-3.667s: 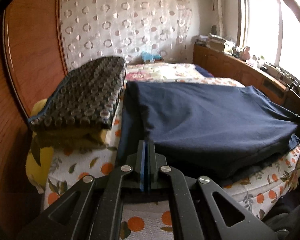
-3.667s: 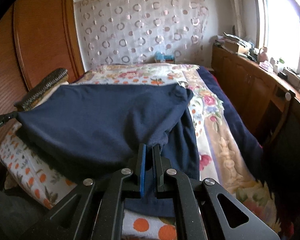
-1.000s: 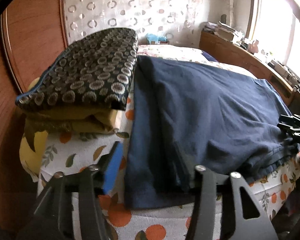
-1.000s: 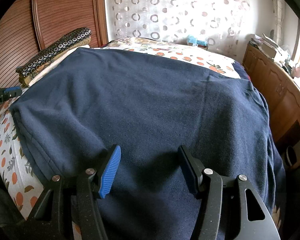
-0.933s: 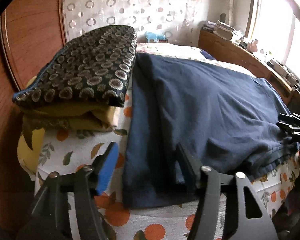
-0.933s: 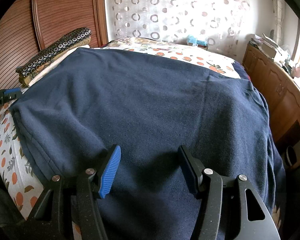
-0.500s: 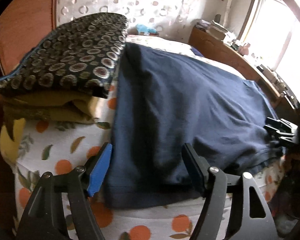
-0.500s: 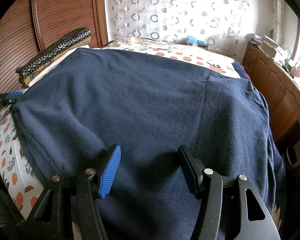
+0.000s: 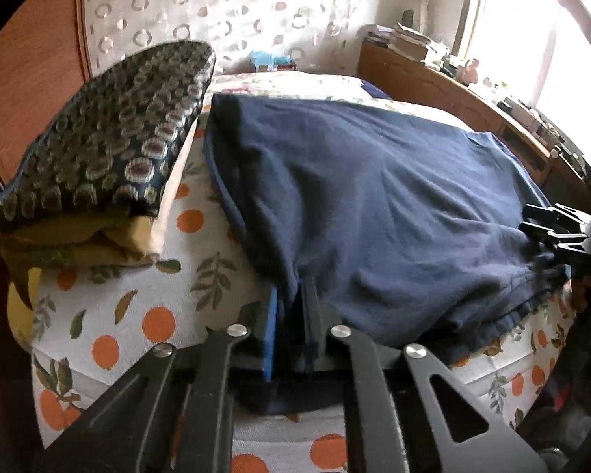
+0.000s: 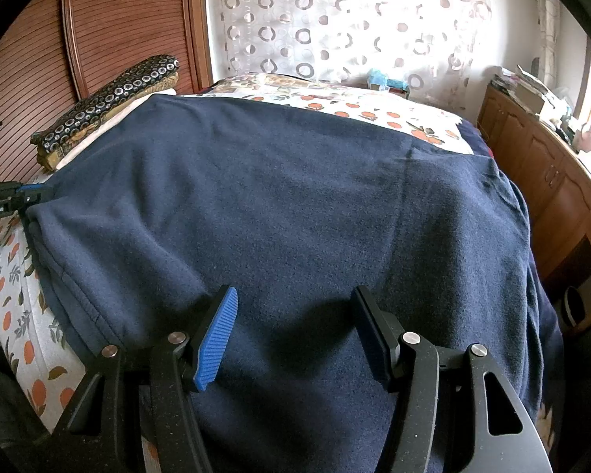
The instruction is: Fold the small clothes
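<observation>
Left hand-held gripper [image 9: 291, 311] was closing its jaws on the near edge of the navy garment [image 10: 295, 205] spread over the orange-print bed [image 9: 138, 307], while the right hand-held gripper [image 10: 295, 329] hovered above the cloth with jaws wide apart, gripping nothing, near the patterned cushion [image 9: 110, 138].

A patterned cushion [image 9: 110, 138] lies on the orange-print bedsheet [image 9: 145, 295] beside a wooden headboard [image 10: 130, 19].

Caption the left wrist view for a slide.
Left gripper closing on the near edge of a navy garment spread on an orange-print bedsheet, beside a stack of folded cushions.
</observation>
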Demonstrator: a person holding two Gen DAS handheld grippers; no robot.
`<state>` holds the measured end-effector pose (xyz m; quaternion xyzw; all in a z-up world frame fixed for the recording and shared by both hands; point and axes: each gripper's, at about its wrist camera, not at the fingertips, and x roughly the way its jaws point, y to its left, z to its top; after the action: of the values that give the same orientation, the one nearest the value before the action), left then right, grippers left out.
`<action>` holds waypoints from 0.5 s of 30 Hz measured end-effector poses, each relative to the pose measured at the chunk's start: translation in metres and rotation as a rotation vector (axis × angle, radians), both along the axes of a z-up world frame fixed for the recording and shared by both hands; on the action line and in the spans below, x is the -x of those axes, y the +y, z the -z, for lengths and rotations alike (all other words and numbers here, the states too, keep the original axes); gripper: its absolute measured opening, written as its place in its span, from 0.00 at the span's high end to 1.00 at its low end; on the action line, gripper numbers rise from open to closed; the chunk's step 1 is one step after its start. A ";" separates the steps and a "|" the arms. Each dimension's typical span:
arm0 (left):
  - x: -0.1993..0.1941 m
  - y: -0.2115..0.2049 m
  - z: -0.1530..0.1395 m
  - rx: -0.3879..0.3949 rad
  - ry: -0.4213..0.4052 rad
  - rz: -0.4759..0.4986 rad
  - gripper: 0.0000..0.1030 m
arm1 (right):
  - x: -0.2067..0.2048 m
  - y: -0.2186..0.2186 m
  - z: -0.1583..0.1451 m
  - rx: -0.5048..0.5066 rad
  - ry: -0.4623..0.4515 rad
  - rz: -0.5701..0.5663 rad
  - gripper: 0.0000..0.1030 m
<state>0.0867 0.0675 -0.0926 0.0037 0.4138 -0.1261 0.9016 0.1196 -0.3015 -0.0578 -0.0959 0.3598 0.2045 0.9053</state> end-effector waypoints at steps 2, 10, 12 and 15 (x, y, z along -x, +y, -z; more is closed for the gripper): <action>0.003 -0.002 -0.009 0.019 -0.030 0.004 0.90 | 0.000 0.000 0.000 0.000 0.000 0.000 0.40; 0.017 -0.017 -0.043 0.062 -0.139 0.036 0.91 | 0.000 -0.001 0.000 0.000 0.000 0.001 0.38; 0.018 -0.021 -0.048 0.069 -0.155 0.046 0.91 | 0.001 -0.001 0.000 -0.001 0.000 0.000 0.38; 0.019 -0.031 -0.053 0.080 -0.168 0.069 0.91 | 0.001 -0.001 0.000 0.000 0.000 0.001 0.37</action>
<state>0.0676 0.0368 -0.0395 -0.0075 0.3308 -0.1726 0.9277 0.1189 -0.3030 -0.0579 -0.0958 0.3597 0.2042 0.9054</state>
